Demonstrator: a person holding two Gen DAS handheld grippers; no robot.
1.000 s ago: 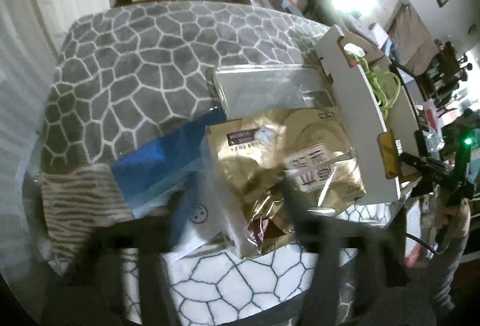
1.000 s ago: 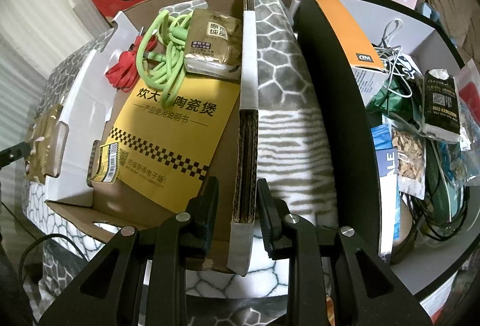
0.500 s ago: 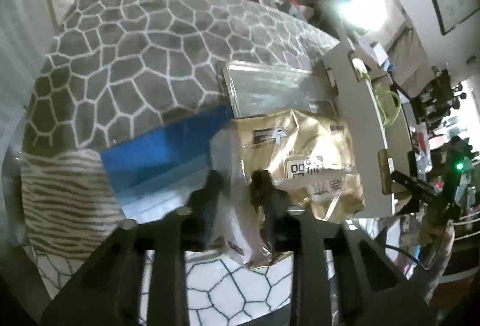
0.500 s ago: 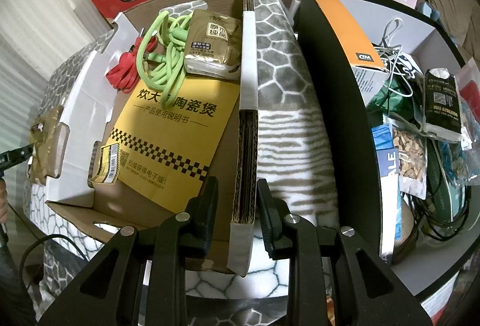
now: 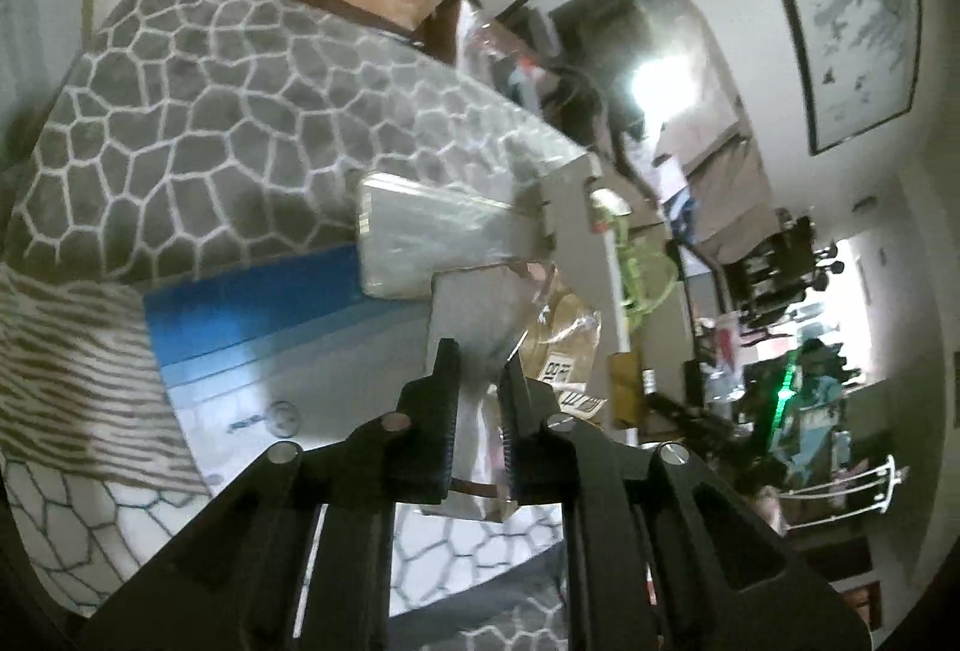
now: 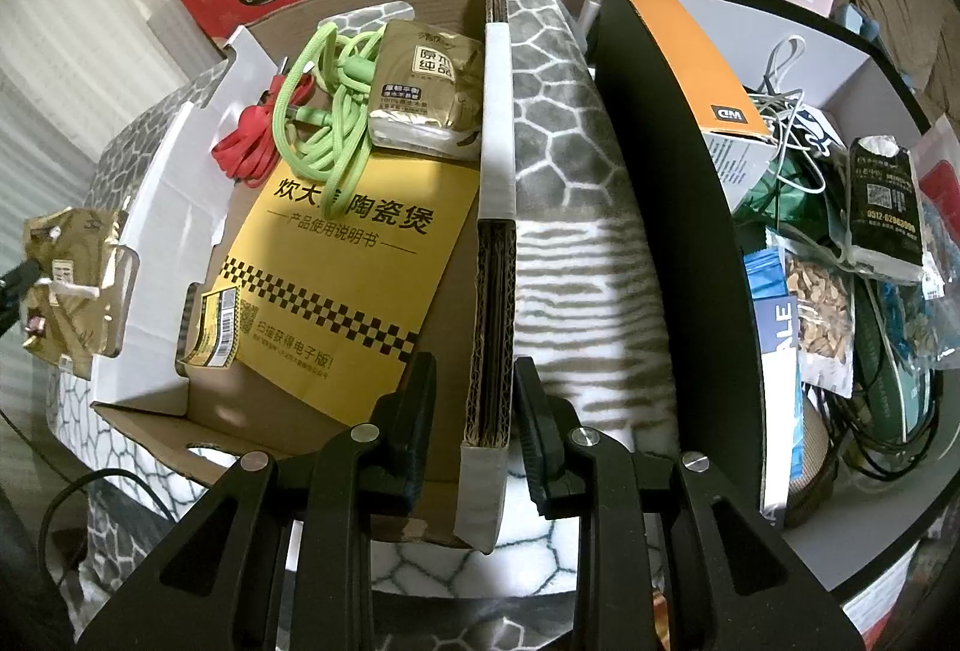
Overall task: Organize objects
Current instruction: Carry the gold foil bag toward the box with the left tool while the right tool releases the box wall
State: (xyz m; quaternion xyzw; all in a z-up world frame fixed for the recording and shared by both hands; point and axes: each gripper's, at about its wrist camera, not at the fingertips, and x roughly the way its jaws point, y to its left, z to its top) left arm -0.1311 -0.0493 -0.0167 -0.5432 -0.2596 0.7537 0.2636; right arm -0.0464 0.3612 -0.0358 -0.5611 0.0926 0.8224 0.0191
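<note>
Gold foil packet [image 5: 561,351]: pinched edge-on in the closing left gripper [image 5: 480,399], lifted clear of the patterned blanket [image 5: 198,111], long axis running away from the camera toward the cardboard box [image 6: 198,207], just outside its white flap. Right gripper [image 6: 489,405]: 2 fingers clamped on the box's thick right wall. Box contents: 1 yellow booklet [image 6: 348,279], 1 green cord [image 6: 324,123], 1 red cord [image 6: 246,153], 1 second gold packet [image 6: 429,87].

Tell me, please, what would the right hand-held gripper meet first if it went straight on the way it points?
Probably the box wall: the right hand-held gripper straddles its edge, so the fingers would slide along it toward the blanket.
</note>
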